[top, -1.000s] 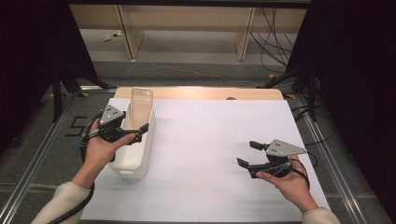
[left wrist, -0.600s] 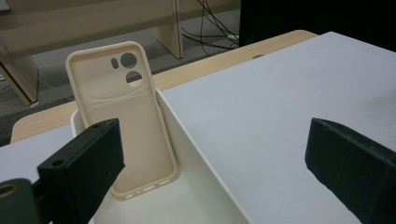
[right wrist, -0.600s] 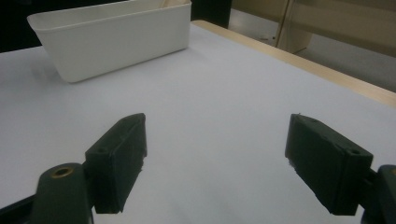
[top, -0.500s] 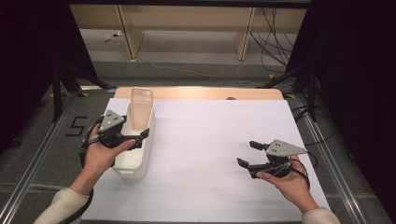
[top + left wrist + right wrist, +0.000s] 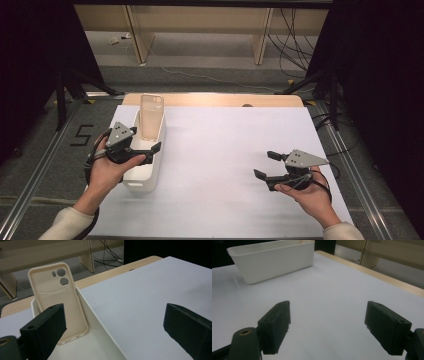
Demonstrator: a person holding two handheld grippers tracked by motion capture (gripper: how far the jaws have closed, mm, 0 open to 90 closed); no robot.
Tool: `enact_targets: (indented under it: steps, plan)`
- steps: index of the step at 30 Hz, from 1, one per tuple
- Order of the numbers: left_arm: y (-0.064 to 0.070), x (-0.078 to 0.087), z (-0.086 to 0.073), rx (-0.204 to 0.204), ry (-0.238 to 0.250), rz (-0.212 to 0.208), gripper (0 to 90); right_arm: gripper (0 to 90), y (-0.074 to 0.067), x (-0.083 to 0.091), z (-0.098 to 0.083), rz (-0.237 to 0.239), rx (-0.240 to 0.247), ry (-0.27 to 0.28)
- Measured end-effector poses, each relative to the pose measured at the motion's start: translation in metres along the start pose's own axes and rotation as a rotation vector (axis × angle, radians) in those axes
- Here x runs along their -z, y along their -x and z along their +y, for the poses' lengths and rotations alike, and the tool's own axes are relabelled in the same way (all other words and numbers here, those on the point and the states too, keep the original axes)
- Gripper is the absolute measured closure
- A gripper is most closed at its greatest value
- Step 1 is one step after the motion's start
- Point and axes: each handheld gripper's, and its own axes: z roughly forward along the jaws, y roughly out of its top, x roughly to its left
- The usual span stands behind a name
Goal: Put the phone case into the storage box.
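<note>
Holding my left gripper (image 5: 150,152) over the near half of the white bin (image 5: 131,184), I see its jaws spread wide, gripping nothing; in the left gripper view one jaw hangs above the bin's inside and the other above the white table cover (image 5: 155,287). My right gripper (image 5: 264,165) sits well apart on the right side of the table, jaws likewise released and empty, pointing toward the bin across bare cover.

The phone case (image 5: 151,116) stands on end in the far end of the bin, its long axis nearly upright, leaning back against the far wall. The camera cut-outs are at the top and the hollow inner side faces me, as the left gripper view shows (image 5: 58,300). It lies ahead of the left gripper, beyond the jaw tips, not touching them.

The bin's long side wall (image 5: 97,320) runs between the case and the open table. Beyond the table edge are wooden legs and loose cables on the floor.
</note>
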Motion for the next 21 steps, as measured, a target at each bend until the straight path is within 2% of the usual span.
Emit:
enact_targets:
  steps: [11,21]
  plan:
    - [0.007,0.008,-0.007,-0.015,0.01,-0.013,4.0,21.9,0.0,0.0,0.0,0.002,0.001,0.0]
    - [0.015,0.013,-0.013,-0.03,0.019,-0.046,4.0,21.9,0.0,0.0,0.0,0.002,0.001,0.003]
